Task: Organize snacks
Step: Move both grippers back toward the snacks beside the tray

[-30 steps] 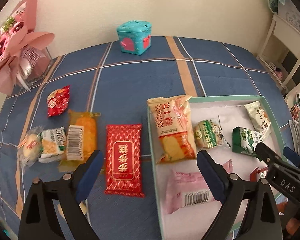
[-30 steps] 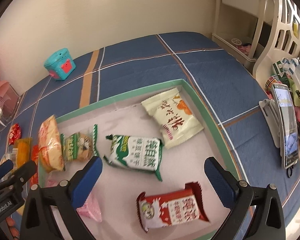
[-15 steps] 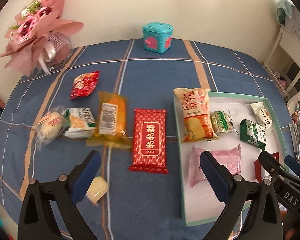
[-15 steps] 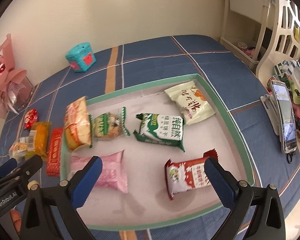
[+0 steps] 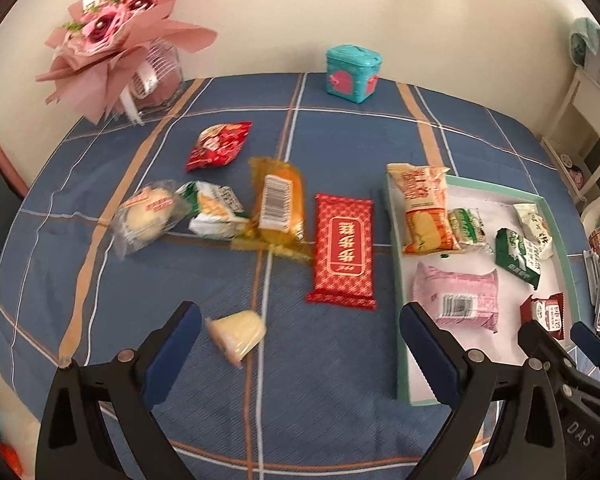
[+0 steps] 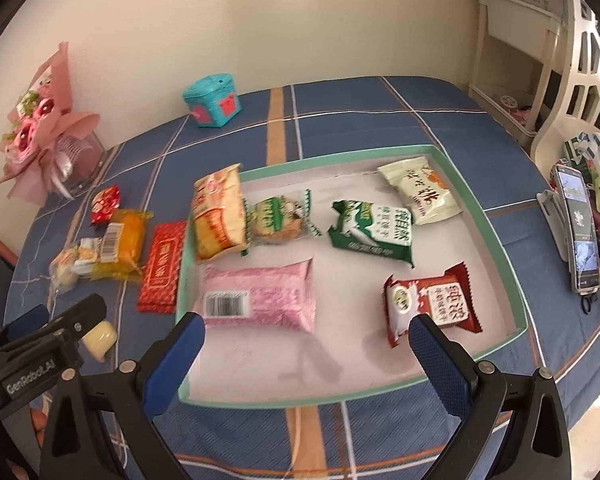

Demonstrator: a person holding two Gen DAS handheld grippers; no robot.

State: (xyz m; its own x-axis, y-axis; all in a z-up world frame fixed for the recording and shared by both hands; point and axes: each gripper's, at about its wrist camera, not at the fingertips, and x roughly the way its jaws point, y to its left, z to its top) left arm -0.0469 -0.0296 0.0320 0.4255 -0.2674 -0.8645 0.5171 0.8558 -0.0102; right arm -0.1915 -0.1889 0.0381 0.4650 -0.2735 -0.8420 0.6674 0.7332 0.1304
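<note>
The left gripper (image 5: 300, 344) hangs over the blue cloth (image 5: 340, 380) with its fingers spread wide and nothing between them. A small jelly cup (image 5: 238, 334) lies on its side just inside the left finger (image 5: 172, 350). Ahead of the fingers a red packet (image 5: 343, 250) lies flat, with a yellow packet (image 5: 278, 204), a green-white packet (image 5: 216, 212) and a round bun (image 5: 148, 214) in a row to its left, and a small red bag (image 5: 219, 145) further on.

The right gripper (image 6: 306, 358) is also wide open and empty, over the near edge of the tray (image 6: 512, 280). Just ahead of its left finger (image 6: 176, 356) lies a pink packet (image 6: 260, 298), and a red-white packet (image 6: 432, 302) lies just ahead of its right finger (image 6: 440, 364). Beyond them in the tray lie an orange bag (image 6: 218, 214), a cookie packet (image 6: 278, 220), a green packet (image 6: 374, 230) and a cream packet (image 6: 422, 190).
</note>
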